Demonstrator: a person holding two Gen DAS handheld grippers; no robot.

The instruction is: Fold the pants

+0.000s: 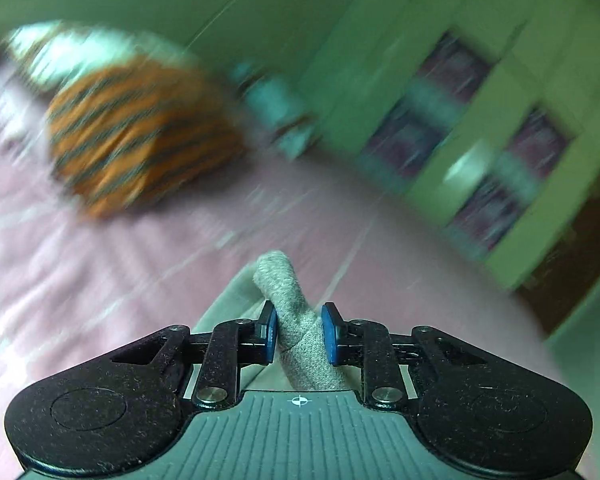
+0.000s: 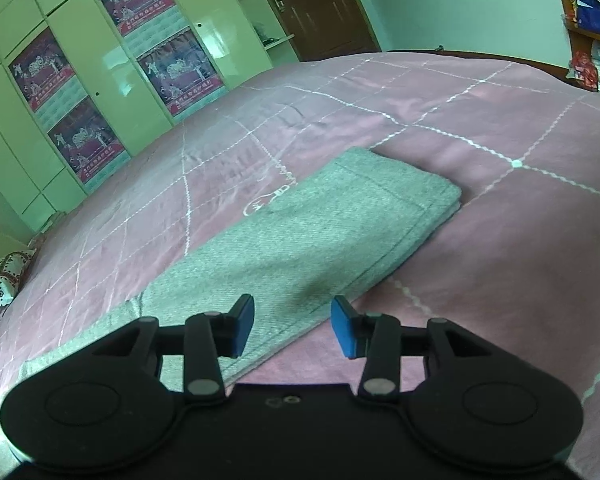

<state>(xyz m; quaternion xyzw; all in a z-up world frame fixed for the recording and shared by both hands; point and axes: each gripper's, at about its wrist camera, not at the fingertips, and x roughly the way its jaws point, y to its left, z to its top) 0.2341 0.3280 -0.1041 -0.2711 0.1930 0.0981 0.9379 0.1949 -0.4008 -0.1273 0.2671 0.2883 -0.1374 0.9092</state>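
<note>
The grey pants [image 2: 300, 232] lie in a long folded strip on the pink bedspread in the right wrist view, running from lower left to upper right. My right gripper [image 2: 293, 330] is open and empty, hovering just above the strip's near edge. In the left wrist view my left gripper [image 1: 298, 334] is shut on a bunched fold of the grey pants [image 1: 292, 304], which sticks up between the blue pads [image 1: 329, 334]. That view is motion-blurred.
The pink quilted bedspread [image 2: 480, 240] covers the bed. An orange striped pillow or cushion [image 1: 132, 132] lies at the far left. Green wardrobe doors with posters [image 2: 100, 80] stand beyond the bed. A brown door [image 2: 316, 4] and a shelf [image 2: 588, 20] are further back.
</note>
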